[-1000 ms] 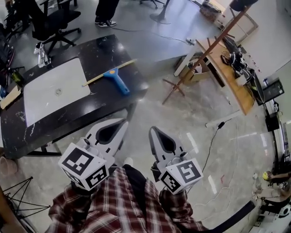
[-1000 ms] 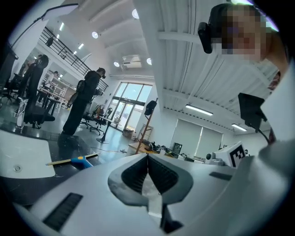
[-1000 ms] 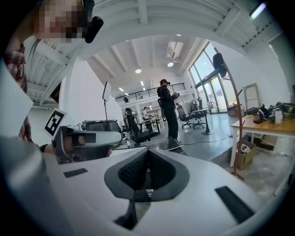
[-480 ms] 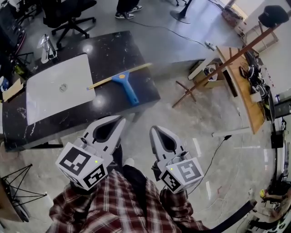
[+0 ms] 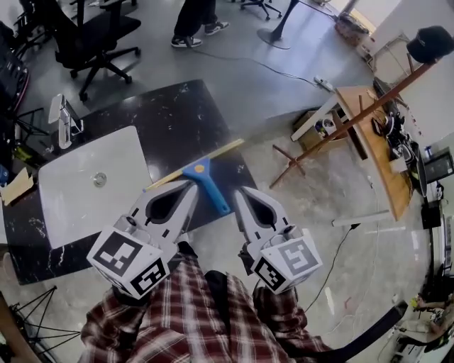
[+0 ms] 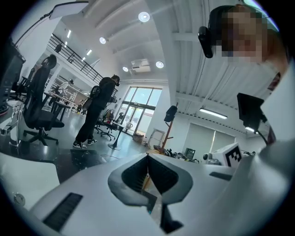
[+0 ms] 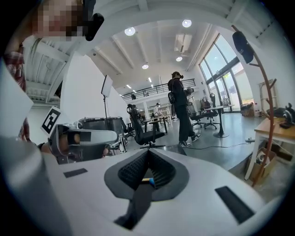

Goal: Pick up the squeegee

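The squeegee [image 5: 207, 183] lies on the black marble table [image 5: 177, 117] near its front right corner. Its blue handle points toward me and its long pale yellow blade [image 5: 225, 151] runs slantwise. My left gripper [image 5: 192, 186] is shut and empty, its tip just left of the handle. To the right of the handle is my right gripper [image 5: 237, 191], also shut and empty. In the left gripper view the left gripper [image 6: 148, 156] has its jaws meeting at the tip. In the right gripper view a bit of the squeegee [image 7: 148, 180] shows through the gap of the right gripper [image 7: 148, 150].
A white board [image 5: 92, 191] with a small round fitting lies on the table's left half. A clear stand [image 5: 62, 119] is at its far left. An office chair [image 5: 92, 32] and a standing person [image 5: 195, 18] are beyond. A wooden coat stand [image 5: 351, 96] and desk [image 5: 372, 131] are to the right.
Both grippers, still shut, have moved forward to the table's front edge. The squeegee handle now lies between their tips instead of well ahead.
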The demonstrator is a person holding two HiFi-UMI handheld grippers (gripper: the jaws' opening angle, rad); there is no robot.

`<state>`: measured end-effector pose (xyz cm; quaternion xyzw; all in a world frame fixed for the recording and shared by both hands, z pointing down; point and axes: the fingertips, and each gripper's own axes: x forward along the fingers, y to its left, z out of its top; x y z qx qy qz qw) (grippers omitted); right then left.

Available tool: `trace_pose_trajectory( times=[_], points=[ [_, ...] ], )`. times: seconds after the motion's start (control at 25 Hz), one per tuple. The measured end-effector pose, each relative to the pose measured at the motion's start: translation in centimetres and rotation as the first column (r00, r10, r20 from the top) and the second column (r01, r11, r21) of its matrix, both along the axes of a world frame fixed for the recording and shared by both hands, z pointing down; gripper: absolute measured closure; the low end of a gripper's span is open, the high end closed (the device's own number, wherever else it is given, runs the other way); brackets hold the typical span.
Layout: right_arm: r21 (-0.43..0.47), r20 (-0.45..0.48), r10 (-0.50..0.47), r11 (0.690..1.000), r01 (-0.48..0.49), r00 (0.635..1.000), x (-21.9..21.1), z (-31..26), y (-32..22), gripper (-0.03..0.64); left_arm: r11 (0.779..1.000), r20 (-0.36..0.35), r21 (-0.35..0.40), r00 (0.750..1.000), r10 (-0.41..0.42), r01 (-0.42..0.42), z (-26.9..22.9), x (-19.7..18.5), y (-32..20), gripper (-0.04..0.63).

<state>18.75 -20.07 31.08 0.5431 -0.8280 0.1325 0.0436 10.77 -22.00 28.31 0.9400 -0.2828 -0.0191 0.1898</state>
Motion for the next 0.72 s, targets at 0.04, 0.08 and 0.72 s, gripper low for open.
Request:
trace_pose_trajectory(
  times=[0.04, 0.08, 0.72],
  points=[
    [-0.002, -0.002, 0.001, 1.000, -0.001, 1.000, -0.1, 0.0, -0.9, 0.604, 1.000, -0.004, -0.003, 1.000, 0.003, -0.003, 0.0, -0.2, -0.7, 0.584],
    [-0.007, -0.004, 0.002, 1.000, -0.002, 1.000, -0.2, 0.2, -1.7, 0.604, 1.000, -0.005, -0.005, 1.000, 0.004, -0.005, 0.0, -0.4, -1.3, 0.584],
    [-0.048, -0.037, -0.098, 0.994, 0.096, 0.994, -2.3, 1.0, -7.5, 0.604, 0.996, 0.015, -0.039, 0.997, -0.074, 0.074, 1.5, -1.9, -6.1, 0.584]
  ],
)
